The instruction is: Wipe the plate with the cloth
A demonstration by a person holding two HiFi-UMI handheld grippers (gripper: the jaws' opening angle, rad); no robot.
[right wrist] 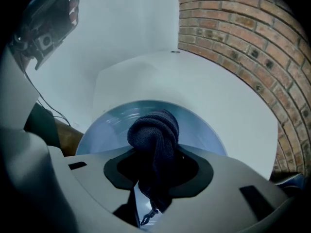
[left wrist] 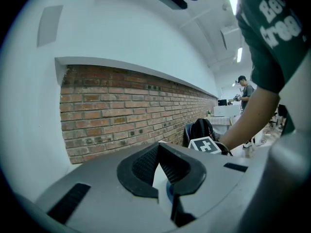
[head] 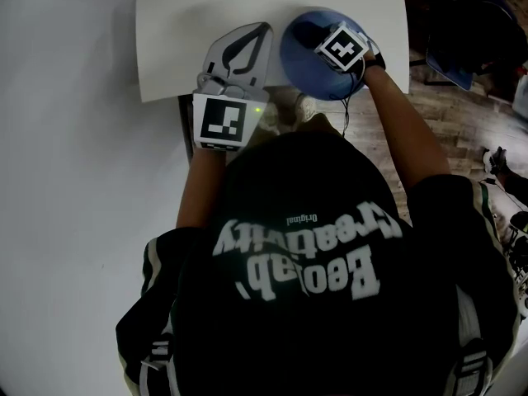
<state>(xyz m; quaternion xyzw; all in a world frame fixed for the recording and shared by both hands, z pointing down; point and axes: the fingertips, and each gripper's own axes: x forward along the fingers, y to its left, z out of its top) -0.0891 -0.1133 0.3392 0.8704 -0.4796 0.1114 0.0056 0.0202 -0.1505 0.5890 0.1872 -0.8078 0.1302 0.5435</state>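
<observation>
Right gripper (right wrist: pixel 155 166) clamped on a bunched dark blue knitted cloth (right wrist: pixel 153 129), cloth over the blue plate (right wrist: pixel 104 123), white surface (right wrist: pixel 223 96) beneath, left gripper (head: pixel 261 33) closed on nothing, just beside the plate

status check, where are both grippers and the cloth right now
Right hand-held gripper shut on dark cloth, over blue plate. Left hand-held gripper shut, empty, beside plate over white table. Nothing blocking the plate.
</observation>
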